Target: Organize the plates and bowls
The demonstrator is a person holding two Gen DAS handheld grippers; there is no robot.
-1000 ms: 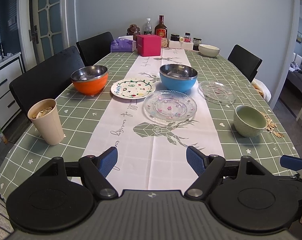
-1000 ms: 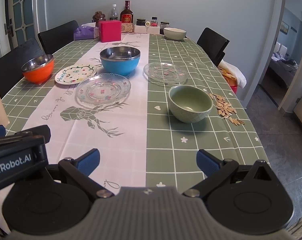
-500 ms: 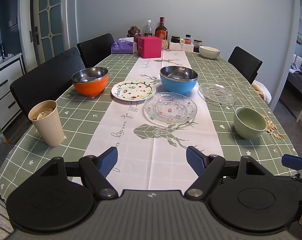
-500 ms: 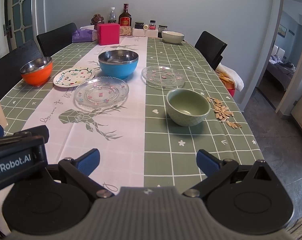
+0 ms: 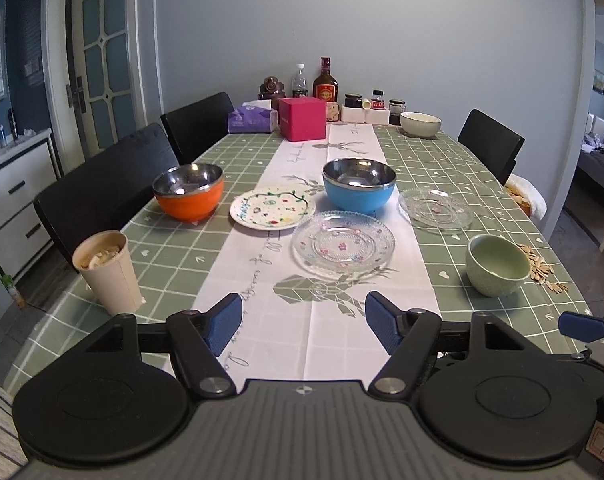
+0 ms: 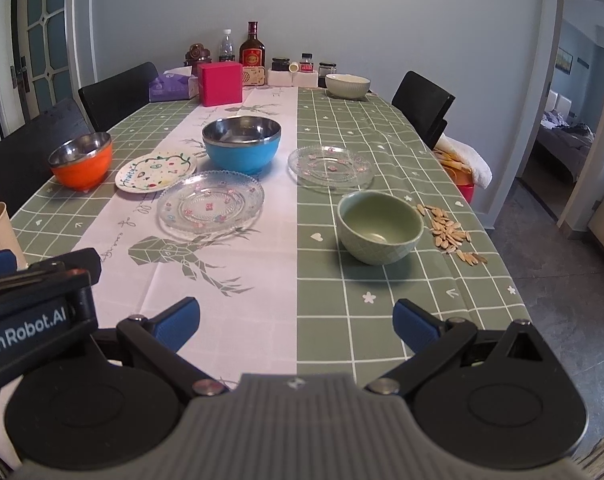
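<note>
Dishes sit spread along the table [image 5: 174, 268], none in your grasp: your left gripper [image 5: 302, 322] has just been closing slightly with nothing between its pads (jaws parted), and your right gripper [image 6: 296, 322] gapes over bare cloth, short of the green bowl [image 6: 380, 228] and the glass plate [image 6: 211, 204].

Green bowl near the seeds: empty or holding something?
Empty. The green bowl stands upright, its bare inside showing; the seeds lie beside it.
</note>
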